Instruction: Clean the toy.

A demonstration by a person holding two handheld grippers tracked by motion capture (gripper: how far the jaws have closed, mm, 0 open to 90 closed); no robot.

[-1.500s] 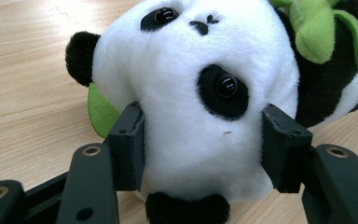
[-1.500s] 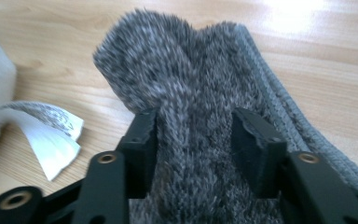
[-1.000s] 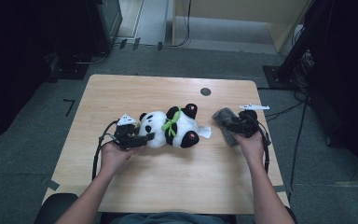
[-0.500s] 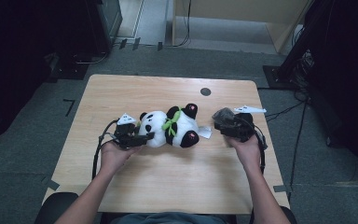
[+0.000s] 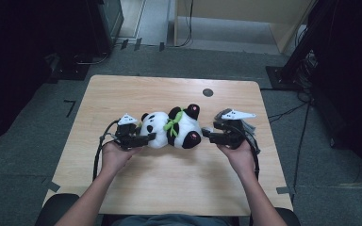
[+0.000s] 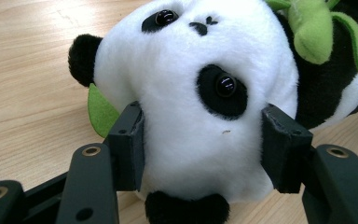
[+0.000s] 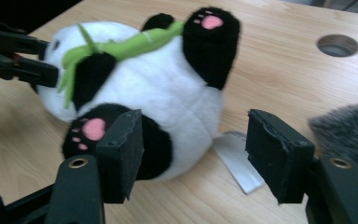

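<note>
The left gripper (image 5: 147, 137) pinches the head of the soft black-and-white plush panda toy (image 5: 172, 128). The panda lies lengthwise across the middle of the light wooden table (image 5: 122, 94), head left, feet right. The right gripper (image 5: 207, 135), jaws just opening, stands spread by its bottom.

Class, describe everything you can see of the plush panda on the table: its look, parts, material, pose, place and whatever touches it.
The black-and-white plush panda lies on its side near the middle of the light wooden table, head toward the left tool, whose pads press both sides of its white head. It looks soft and furry, with glossy black eyes, black ears and limbs, pink paw pads, a green plush bamboo sprig across its chest and a white tag at its rear. The right tool stands open at its bottom end, not gripping it.
</note>
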